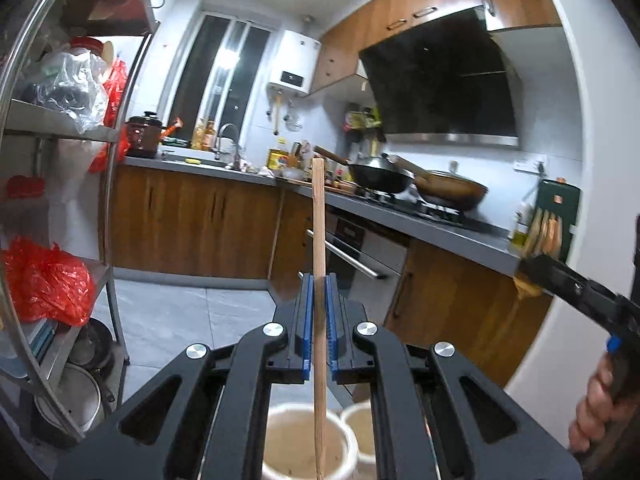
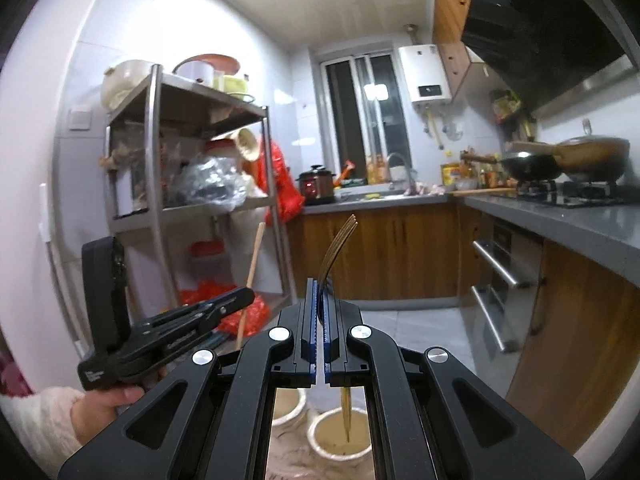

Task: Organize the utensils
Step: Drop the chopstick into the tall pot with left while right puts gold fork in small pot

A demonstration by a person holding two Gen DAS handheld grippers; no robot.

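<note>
My left gripper (image 1: 319, 284) is shut on a wooden stick-like utensil (image 1: 318, 216), held upright; its lower end hangs inside a white cup (image 1: 276, 436). A second white cup (image 1: 360, 420) stands beside it on the right. My right gripper (image 2: 319, 288) is shut on a gold fork (image 2: 340, 240), tines up, handle hanging down over a white cup (image 2: 340, 436). Another white cup (image 2: 286, 404) stands to its left. The left gripper also shows in the right wrist view (image 2: 236, 300) with the stick (image 2: 252, 264). The right gripper shows in the left wrist view (image 1: 532, 270), holding the fork (image 1: 528, 288).
A steel shelf rack (image 2: 156, 184) with bags and pots stands at the left. A grey counter (image 2: 560, 216) with a stove, a wok (image 1: 380, 176) and a pan (image 1: 452, 190) runs along the right. Wooden cabinets (image 2: 380, 248) and grey floor tiles lie ahead.
</note>
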